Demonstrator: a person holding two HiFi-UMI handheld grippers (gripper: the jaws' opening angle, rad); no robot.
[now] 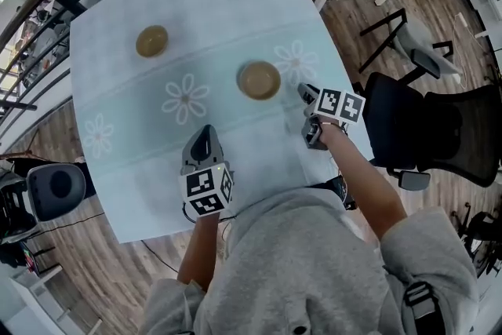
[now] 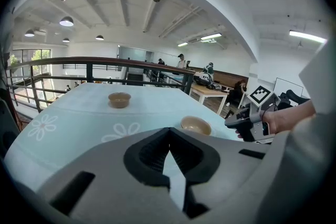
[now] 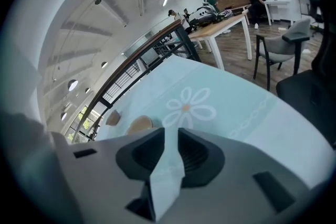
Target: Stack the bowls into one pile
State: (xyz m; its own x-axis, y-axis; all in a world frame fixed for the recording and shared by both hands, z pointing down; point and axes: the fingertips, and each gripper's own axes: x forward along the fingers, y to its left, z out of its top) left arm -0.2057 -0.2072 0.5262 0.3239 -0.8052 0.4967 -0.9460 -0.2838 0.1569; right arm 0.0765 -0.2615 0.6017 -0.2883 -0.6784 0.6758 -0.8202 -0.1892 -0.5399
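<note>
Bowls: both are set upright, mouths up | near bowl [image 1: 259, 80] is found just right of the middle flower [image 1: 186, 98], far bowl [image 1: 151, 41] beyond it, to the left | left gripper [image 1: 205, 139] is held nearer than the flower, clenched, empty | right gripper [image 1: 307, 93] right of it, released, empty | pale blue tablecloth [image 1: 227, 4]; wooden floor [image 1: 337, 20]; black chairs [image 1: 439, 129].

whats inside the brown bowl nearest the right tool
Nothing shows inside the round brown bowl: only its bare tan inner surface. The pale blue flowered tablecloth lies under it; the patch beneath is covered.
</note>
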